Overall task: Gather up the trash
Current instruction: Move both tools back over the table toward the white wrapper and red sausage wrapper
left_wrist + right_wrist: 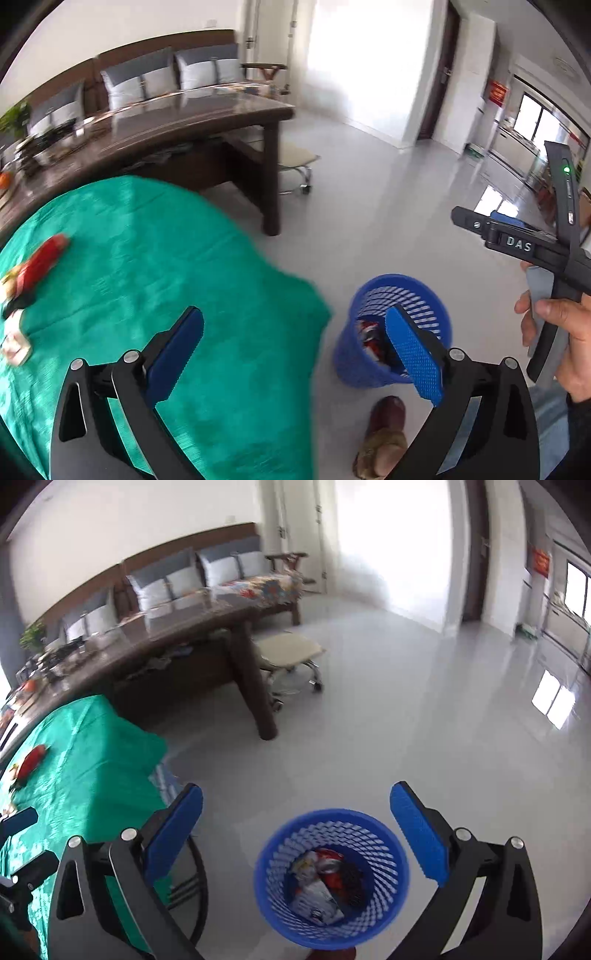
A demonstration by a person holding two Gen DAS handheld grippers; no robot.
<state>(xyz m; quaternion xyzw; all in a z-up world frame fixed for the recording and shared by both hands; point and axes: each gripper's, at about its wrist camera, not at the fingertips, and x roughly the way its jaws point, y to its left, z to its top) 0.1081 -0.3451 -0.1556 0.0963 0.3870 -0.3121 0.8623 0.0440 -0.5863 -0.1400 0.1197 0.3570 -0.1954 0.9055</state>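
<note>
Right gripper (295,834) gapes above round, blue mesh basket (388,904).

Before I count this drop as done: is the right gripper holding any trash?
No: the right gripper is open and empty above the blue basket, where wrappers already lie.

The left claw (295,354) gapes empty over the green-clothed counter (147,258). A blue mesh plastic wastebasket (373,295) holding crumpled wrappers (369,338) stands on the floor beside it.
</note>
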